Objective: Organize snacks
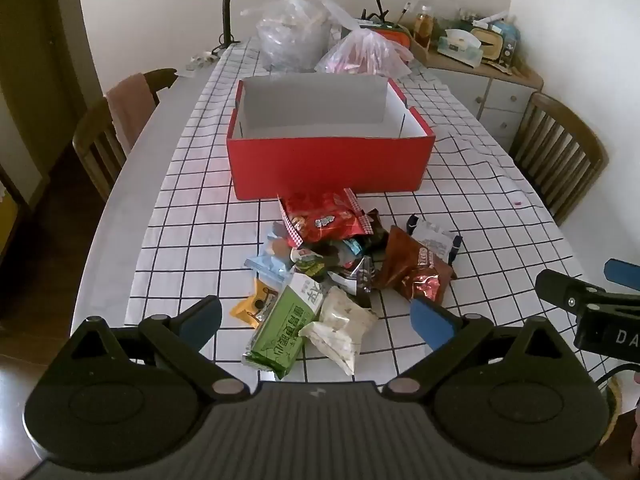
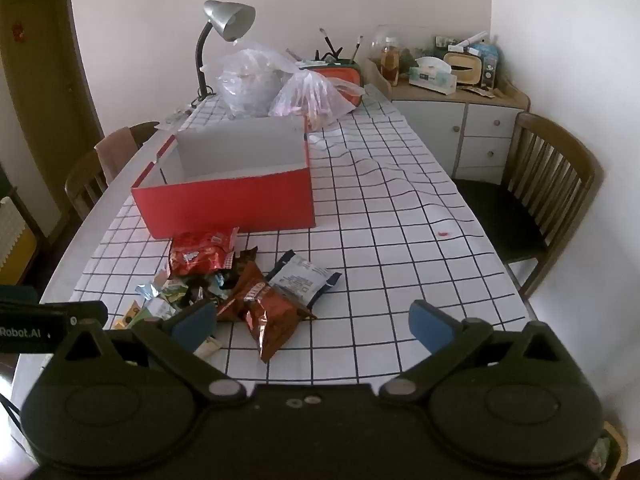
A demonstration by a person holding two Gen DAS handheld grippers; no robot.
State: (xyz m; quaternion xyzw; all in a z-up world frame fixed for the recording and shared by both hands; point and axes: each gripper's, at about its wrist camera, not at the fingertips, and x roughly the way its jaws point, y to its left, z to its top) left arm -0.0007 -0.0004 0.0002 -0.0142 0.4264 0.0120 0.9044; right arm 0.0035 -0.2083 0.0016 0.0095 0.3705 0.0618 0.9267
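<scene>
A pile of snack packets lies on the checked tablecloth in front of a red box point(image 1: 330, 164) point(image 2: 228, 208), which is open and empty inside. The pile holds a red bag point(image 1: 324, 220) point(image 2: 200, 254), a brown bag point(image 1: 416, 276) point(image 2: 266, 312), a green packet point(image 1: 284, 328), a white packet point(image 1: 340, 324), a small yellow packet point(image 1: 254, 306) and a dark-edged white packet point(image 2: 304, 278). My left gripper point(image 1: 316, 320) hovers open over the green and white packets, touching nothing. My right gripper point(image 2: 316, 324) is open above the cloth, right of the brown bag, holding nothing.
Two plastic bags point(image 1: 292, 36) point(image 2: 308, 96) and a desk lamp point(image 2: 224, 24) stand behind the box. Wooden chairs point(image 2: 548, 192) point(image 1: 108, 128) flank the table. A cluttered cabinet point(image 2: 456, 120) stands at the back right. The right gripper's body point(image 1: 592, 304) shows at the left view's right edge.
</scene>
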